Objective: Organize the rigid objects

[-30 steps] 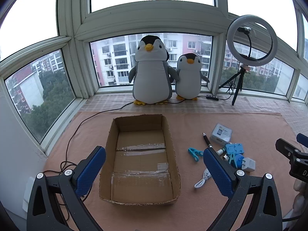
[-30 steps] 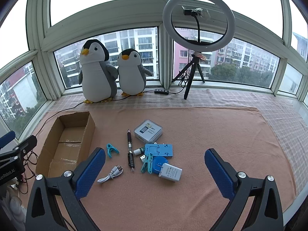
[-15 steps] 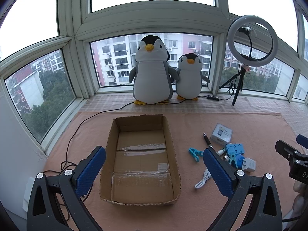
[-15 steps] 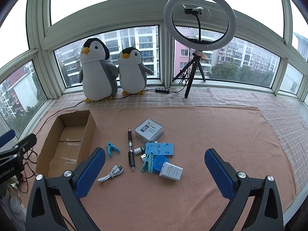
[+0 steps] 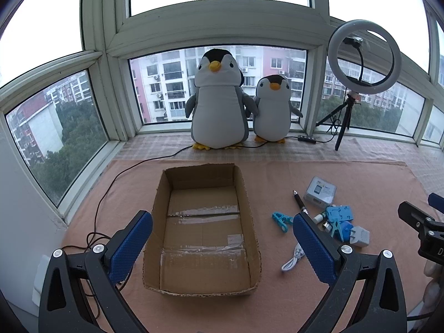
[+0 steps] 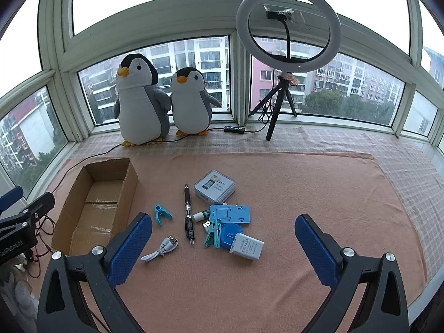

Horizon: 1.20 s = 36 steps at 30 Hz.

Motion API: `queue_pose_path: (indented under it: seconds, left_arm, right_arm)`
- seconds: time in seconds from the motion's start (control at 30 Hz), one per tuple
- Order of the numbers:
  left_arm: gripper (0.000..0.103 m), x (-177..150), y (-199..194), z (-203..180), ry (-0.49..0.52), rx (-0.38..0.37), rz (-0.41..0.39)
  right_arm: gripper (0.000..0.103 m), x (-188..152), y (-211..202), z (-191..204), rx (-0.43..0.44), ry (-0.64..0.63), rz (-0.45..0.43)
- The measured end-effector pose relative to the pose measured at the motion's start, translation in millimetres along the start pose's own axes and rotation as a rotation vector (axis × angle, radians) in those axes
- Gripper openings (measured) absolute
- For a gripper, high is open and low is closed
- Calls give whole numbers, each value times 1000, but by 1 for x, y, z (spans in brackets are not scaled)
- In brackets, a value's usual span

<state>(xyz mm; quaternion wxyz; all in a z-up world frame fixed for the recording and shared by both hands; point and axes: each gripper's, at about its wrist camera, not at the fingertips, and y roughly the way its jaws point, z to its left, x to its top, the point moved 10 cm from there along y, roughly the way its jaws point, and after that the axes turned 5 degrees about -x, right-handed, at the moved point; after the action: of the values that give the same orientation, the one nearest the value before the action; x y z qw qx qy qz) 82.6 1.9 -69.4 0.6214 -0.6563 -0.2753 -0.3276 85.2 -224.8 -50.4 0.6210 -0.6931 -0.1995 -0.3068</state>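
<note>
While both of my grippers hang above the pink cloth (image 6: pixel 277 277) with nothing between their fingers, the rigid items lie in a loose cluster to the right of the cardboard box (image 5: pixel 251 213), which holds nothing. My left gripper (image 5: pixel 222 247) stands spread wide over the box's near end; my right gripper (image 6: pixel 223 249) is likewise agape, above the cluster's near edge.

Nearest my right gripper lies the white wall charger (image 6: pixel 248 247), touching the blue round plug (image 6: pixel 229 231) and a teal clip (image 6: pixel 212 231); I judge it light, stiff and smooth-sided, best pinched across its flat faces, clear of the prongs. The blue phone stand (image 6: pixel 230 214) overlaps the pile: thin and rigid, to be taken by an edge. The grey boxed case (image 6: pixel 215 187), toward the cloth's far side, looks glossy and may slip; grip across its narrow width. The black pen (image 6: pixel 188 216) lies apart, pointing away from me, and would roll; close on mid-barrel, crosswise. A second teal clip (image 6: pixel 160 214) sits alone near the box, small and easy. The white cable (image 6: pixel 161 251), coiled by my right gripper's left finger, is limp rather than rigid.
</note>
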Motion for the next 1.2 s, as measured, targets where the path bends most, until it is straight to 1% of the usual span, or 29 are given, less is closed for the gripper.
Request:
queue_pose_path:
  seconds: [0.93,1.2]
  left_arm:
    - [103,-3,6,4,-8,10,13]
    - [103,-5,13,8,-14,17,25]
  right_arm:
    - [102,-1,5,1,-1,-7,15]
    - [102,-4,9,1,-3,-13,27]
